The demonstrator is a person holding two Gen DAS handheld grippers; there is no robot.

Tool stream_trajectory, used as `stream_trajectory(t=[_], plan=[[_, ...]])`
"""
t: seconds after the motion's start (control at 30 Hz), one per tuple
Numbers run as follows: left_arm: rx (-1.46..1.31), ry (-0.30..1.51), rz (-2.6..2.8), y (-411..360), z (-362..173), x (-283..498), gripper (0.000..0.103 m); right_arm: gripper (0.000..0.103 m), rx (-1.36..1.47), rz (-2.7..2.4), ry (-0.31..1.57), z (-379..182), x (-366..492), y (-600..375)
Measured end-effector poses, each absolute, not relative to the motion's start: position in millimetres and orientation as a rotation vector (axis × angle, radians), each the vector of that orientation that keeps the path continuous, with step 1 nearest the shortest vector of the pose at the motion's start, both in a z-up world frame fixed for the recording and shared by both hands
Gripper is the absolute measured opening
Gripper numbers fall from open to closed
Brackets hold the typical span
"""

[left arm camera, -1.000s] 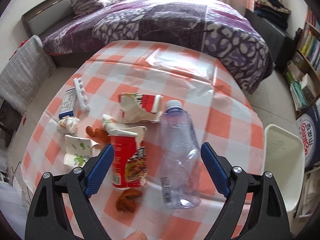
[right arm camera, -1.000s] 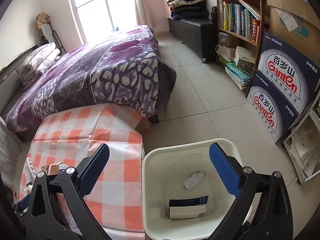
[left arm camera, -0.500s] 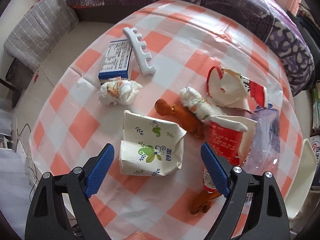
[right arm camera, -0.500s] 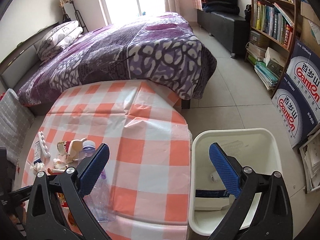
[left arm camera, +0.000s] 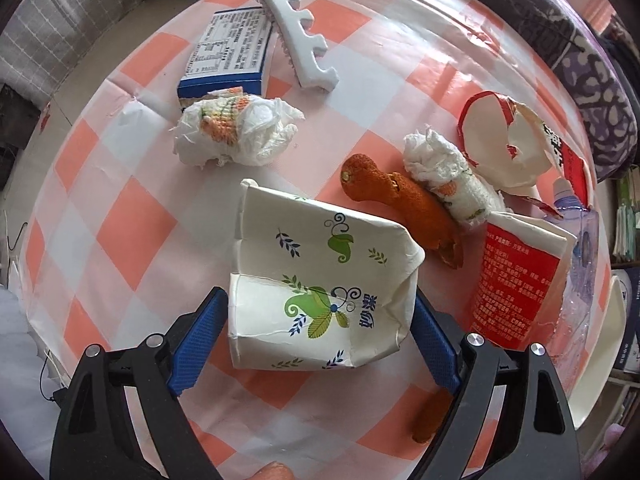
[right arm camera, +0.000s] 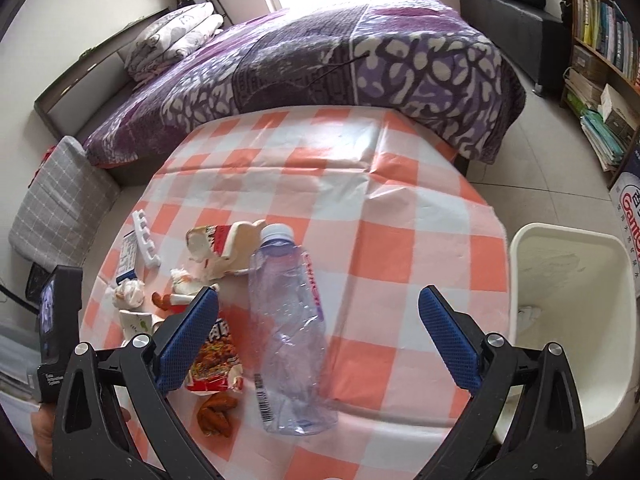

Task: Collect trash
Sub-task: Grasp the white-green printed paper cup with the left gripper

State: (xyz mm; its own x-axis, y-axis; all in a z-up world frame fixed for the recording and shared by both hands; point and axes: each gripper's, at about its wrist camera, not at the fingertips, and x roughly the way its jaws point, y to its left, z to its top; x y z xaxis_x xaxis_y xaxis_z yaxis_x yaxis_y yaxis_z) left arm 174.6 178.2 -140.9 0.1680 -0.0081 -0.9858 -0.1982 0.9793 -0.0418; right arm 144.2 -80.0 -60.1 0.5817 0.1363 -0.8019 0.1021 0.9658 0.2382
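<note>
A flattened white paper cup (left arm camera: 320, 288) with green leaf print lies on the checked table. My left gripper (left arm camera: 316, 332) is open, one blue pad on each side of the cup's lower end. Around it lie a crumpled tissue (left arm camera: 236, 130), orange peel (left arm camera: 400, 204), a rolled tissue (left arm camera: 448, 176), a torn red-and-white cup (left arm camera: 516, 140), a red snack carton (left arm camera: 516, 284) and a blue-and-white box (left arm camera: 228, 48). My right gripper (right arm camera: 320, 336) is open above a clear plastic bottle (right arm camera: 288, 324) lying on the table. The white bin (right arm camera: 568, 304) stands to the right.
A white toothed plastic piece (left arm camera: 296, 36) lies beside the box. A bed with a purple quilt (right arm camera: 340, 56) stands behind the table. Bookshelves (right arm camera: 604, 32) and cartons line the right wall. A grey cushion (right arm camera: 56, 204) lies on the floor at the left.
My left gripper has swung left from the bottle and come down over the paper cup, which now sits between its pads. My right gripper has swung from above the bin to over the table and bottle.
</note>
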Motion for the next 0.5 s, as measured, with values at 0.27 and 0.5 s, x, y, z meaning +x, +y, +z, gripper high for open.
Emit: stream_trajectory(t=[0.27,0.5], plan=[[-0.270,1.269,0.202,220.6,-108.2,160.6,0.071,0.096,0.174,0.170,1.003,-76.4,146.8,-18.9],[-0.340,1.191,0.212,246.5,-78.4,156.5,0.071,0.096,0.018,0.202,1.023,-96.7,151.4,30.4]])
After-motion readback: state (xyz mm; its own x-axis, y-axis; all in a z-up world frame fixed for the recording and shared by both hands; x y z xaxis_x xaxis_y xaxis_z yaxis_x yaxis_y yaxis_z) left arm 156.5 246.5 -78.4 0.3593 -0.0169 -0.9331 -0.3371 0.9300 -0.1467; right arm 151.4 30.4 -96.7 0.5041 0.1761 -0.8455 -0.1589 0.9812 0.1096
